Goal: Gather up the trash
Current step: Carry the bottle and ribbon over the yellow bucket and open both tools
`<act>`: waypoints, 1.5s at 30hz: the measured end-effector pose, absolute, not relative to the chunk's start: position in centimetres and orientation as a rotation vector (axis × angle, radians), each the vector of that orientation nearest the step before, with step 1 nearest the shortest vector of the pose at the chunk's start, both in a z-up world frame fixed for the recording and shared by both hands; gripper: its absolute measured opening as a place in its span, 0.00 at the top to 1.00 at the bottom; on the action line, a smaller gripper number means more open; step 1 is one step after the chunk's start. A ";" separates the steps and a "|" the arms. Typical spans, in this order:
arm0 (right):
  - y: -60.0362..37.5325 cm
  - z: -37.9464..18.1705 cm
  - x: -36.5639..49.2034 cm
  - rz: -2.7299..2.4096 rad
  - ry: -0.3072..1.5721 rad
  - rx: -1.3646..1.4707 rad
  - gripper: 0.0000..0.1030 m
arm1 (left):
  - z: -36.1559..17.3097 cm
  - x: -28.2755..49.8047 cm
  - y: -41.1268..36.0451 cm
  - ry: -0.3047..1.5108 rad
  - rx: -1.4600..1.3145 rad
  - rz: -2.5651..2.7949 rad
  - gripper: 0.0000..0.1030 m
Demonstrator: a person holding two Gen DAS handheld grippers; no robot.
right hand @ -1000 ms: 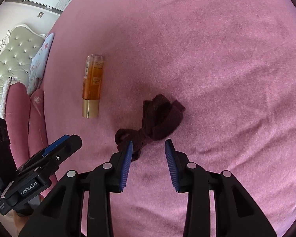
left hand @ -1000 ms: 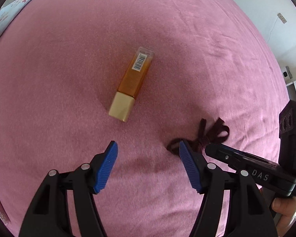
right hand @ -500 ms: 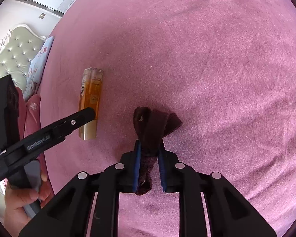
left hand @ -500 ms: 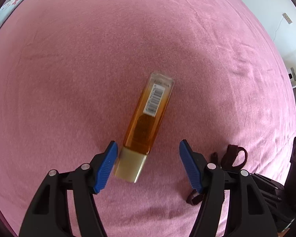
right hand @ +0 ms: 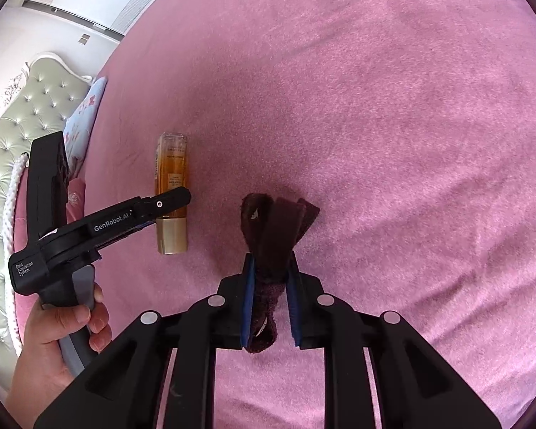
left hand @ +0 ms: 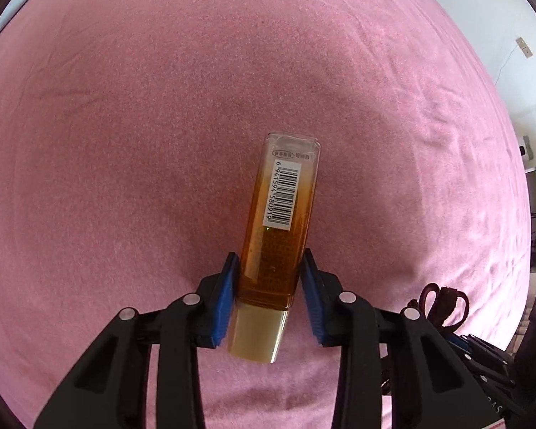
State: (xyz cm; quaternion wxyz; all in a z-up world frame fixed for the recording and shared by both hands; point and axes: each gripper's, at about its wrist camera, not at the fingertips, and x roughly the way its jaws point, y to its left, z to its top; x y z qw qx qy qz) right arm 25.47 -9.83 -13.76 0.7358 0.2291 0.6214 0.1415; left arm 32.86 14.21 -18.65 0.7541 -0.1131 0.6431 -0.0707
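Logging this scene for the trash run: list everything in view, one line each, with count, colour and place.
Amber clear plastic bottle with gold cap: one, amber and gold, lying on the bed, clamped between the left gripper's blue pads.
Dark maroon fabric strip: one, dark maroon, looped, pinched in the right gripper, far end over the bed.
Pink plush bed cover: one, pink, fills both views.
Light blue patterned pillow: one, pale blue, at the bed's head.
Pale tufted headboard: one, grey-white, far left in the right view.
White wall: white, upper right in the left view.
Left gripper: black, blue pads, shut on the bottle.
Right gripper: black, blue pads, shut on the strip.
Left hand: bare, holding the left gripper's handle.
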 end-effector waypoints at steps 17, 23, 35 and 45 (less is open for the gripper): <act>-16.1 -4.7 10.7 0.251 1.314 0.484 0.84 | -11.3 13.4 5.9 1.470 -0.299 -0.371 0.66; -19.5 -2.5 3.2 0.158 1.283 0.512 0.84 | -9.4 8.4 1.9 1.482 -0.296 -0.456 0.66; -27.9 -1.9 -6.8 -0.007 1.225 0.685 0.84 | -8.2 1.9 -8.5 1.491 -0.172 -0.607 0.68; -38.8 -1.2 -14.4 -0.104 1.190 0.769 0.84 | -6.8 -2.7 -20.1 1.517 -0.052 -0.720 0.67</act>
